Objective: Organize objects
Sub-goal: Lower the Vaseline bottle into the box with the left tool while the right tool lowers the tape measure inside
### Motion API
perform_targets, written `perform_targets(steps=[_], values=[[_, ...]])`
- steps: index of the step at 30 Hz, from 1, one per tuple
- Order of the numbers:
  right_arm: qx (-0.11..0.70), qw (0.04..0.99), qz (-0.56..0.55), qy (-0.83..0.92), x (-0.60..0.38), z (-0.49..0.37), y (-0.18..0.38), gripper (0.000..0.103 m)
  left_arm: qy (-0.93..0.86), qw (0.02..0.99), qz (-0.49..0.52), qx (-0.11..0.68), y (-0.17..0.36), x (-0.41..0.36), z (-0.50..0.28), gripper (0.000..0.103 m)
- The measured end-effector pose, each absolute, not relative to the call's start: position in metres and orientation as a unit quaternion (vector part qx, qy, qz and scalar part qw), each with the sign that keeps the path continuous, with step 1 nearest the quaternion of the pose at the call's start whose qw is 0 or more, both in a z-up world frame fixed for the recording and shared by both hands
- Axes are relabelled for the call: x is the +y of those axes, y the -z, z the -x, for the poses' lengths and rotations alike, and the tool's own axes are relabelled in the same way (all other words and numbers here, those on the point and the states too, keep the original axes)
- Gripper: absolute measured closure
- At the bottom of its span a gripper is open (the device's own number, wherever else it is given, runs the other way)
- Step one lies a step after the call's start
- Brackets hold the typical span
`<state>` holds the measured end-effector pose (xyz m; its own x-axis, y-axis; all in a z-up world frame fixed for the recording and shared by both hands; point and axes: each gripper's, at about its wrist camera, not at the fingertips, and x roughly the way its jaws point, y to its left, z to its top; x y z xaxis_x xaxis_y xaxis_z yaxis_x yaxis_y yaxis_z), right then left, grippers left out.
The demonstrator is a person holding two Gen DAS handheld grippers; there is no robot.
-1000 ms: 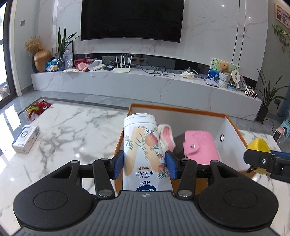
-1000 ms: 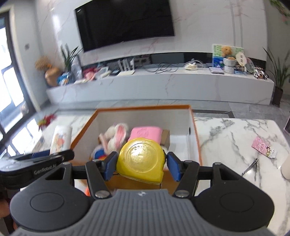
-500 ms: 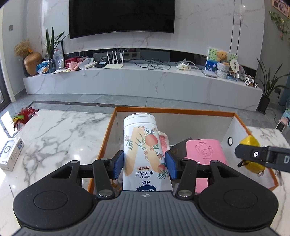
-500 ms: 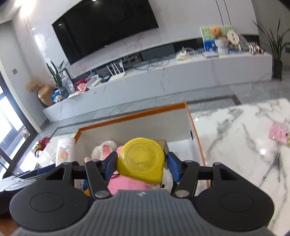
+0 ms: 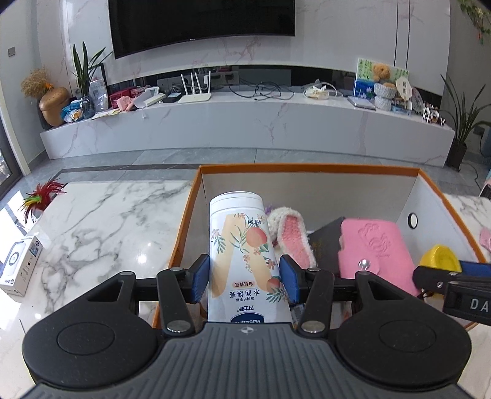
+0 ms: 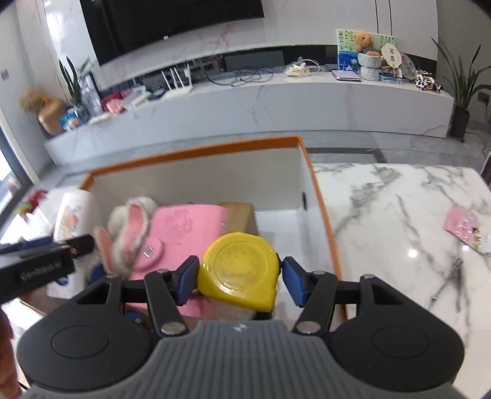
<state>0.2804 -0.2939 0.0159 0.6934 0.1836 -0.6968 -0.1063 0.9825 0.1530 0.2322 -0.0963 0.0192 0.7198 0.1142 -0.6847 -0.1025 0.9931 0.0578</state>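
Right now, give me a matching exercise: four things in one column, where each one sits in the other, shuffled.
Things:
1. lotion bottle
2. tape measure
3. pink wallet
4. small white carton

Places:
A. lying inside the orange-rimmed box
B. held in the right gripper
C. on the marble table, outside the box
D. held in the left gripper

Pairs: 1-D, 2-B, 3-A, 4-C

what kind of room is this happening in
Most likely a home living room: a big wall-mounted TV hangs above a long marble media console with a wifi router, a teddy bear and potted plants.
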Motion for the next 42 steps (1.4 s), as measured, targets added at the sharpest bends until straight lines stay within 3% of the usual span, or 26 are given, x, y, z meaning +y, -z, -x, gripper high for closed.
perform_targets(steps=[14, 17, 18, 19, 42], values=[[0.427, 0.898, 0.039, -0.097, -0.284, -0.276, -0.017, 0.042, -0.055, 0.921, -0.016, 0.386, -0.015, -0.094, -0.232, 0.047], [0.433, 0.894, 0.053, -0.1, -0.278, -0.282, -0.014, 0.042, -0.055, 0.919, -0.019, 0.39, -0.014, -0.095, -0.234, 0.054], [0.435, 0.893, 0.056, -0.099, -0.276, -0.285, -0.013, 0.042, -0.053, 0.918, -0.017, 0.393, -0.014, -0.095, -0.235, 0.067], [0.437, 0.892, 0.056, -0.1, -0.274, -0.287, -0.012, 0.042, -0.051, 0.916, -0.018, 0.397, -0.013, -0.095, -0.236, 0.071], [0.44, 0.891, 0.095, -0.056, -0.249, -0.294, -0.002, 0.042, -0.07, 0.911, -0.053, 0.403, -0.006, -0.107, -0.242, 0.064]])
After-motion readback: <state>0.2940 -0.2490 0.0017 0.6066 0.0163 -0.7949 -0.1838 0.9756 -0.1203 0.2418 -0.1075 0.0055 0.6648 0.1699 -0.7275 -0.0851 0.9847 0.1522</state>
